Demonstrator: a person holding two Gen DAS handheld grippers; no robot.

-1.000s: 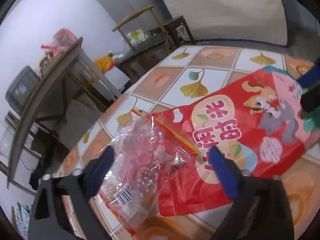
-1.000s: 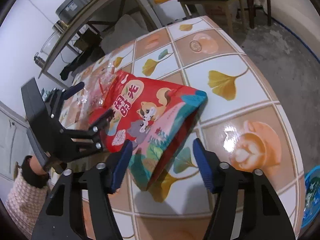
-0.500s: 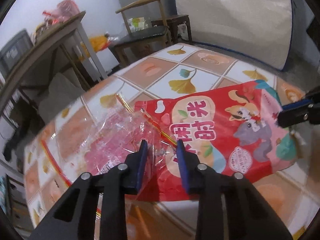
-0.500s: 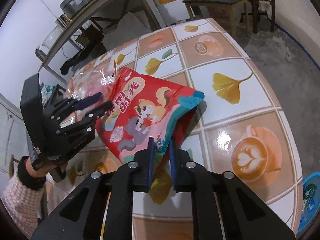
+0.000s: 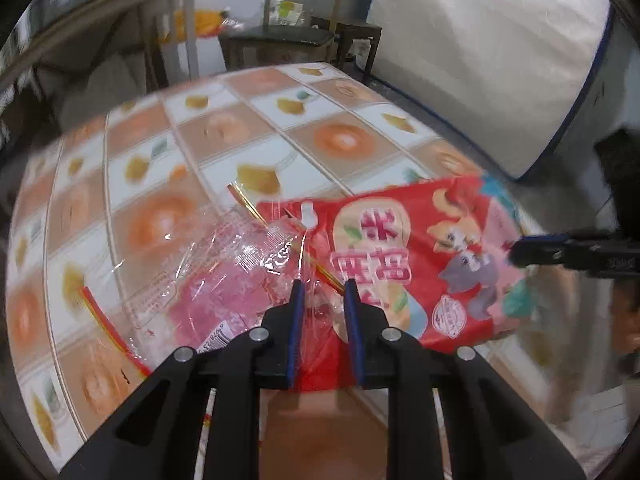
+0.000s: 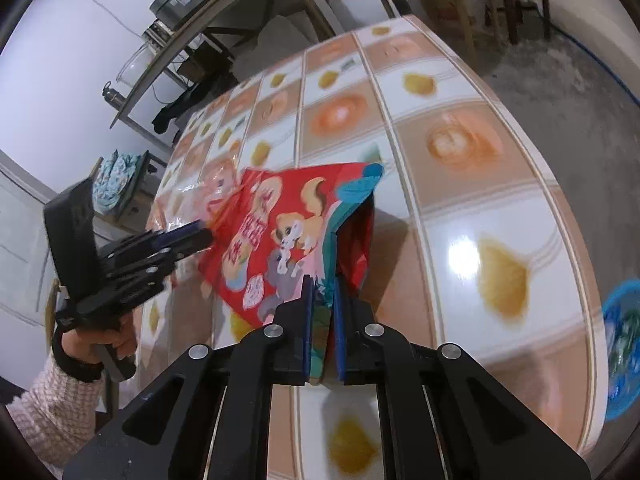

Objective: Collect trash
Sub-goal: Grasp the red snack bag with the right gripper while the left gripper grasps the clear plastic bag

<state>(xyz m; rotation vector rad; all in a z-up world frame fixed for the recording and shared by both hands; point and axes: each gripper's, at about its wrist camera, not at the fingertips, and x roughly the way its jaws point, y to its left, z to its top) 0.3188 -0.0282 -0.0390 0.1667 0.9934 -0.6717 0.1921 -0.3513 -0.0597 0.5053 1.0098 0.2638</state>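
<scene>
A large red snack bag (image 5: 404, 256) with cartoon squirrels hangs lifted above the tiled table, also in the right wrist view (image 6: 280, 236). A crumpled clear and pink plastic wrapper (image 5: 224, 280) lies against its left end. My left gripper (image 5: 322, 292) is shut on the wrapper and the red bag's edge together. My right gripper (image 6: 322, 284) is shut on the bag's open end. The left gripper also shows in the right wrist view (image 6: 200, 236), and the right gripper shows in the left wrist view (image 5: 520, 252).
The table (image 5: 240, 136) has a glossy tile-pattern cover with leaf and coffee prints. A wooden chair (image 5: 296, 36) and a side table stand behind it. A blue bin (image 6: 624, 344) sits on the floor past the table's right edge.
Both grippers closed from open: the left on the wrapper and bag edge, the right on the bag's end. Bag and wrapper have since risen off the table.
</scene>
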